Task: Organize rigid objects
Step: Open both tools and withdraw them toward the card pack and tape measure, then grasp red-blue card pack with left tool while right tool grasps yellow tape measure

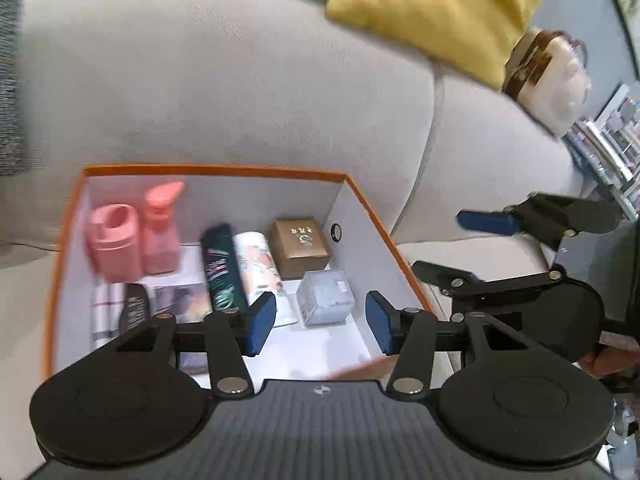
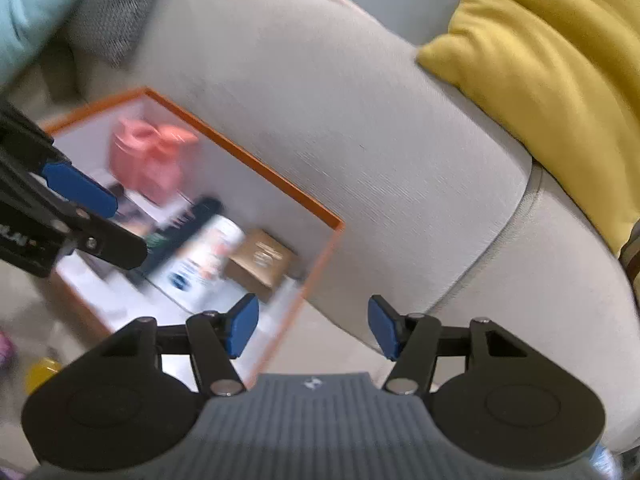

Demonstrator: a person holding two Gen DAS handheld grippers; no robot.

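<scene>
Left wrist view: the left gripper (image 1: 320, 322) is hovering over the near edge of an orange-rimmed box (image 1: 360, 196) that is sitting on a grey sofa (image 1: 224, 80); its blue pads are standing apart with nothing between them. The box is already holding a pink cup (image 1: 114, 242), a pink pump bottle (image 1: 160, 232), a dark tube (image 1: 222, 266), a white tube (image 1: 258, 264), a brown box (image 1: 300, 246) and a clear cube (image 1: 325, 296). The two tubes are lying side by side, long axes running away from the camera. The cube is lying directly ahead of and below the left pads, making this the nearer hand. The right gripper (image 2: 312, 326) is hanging beyond the box's right wall, over the sofa, likewise parted and empty. Both views are blurred.
</scene>
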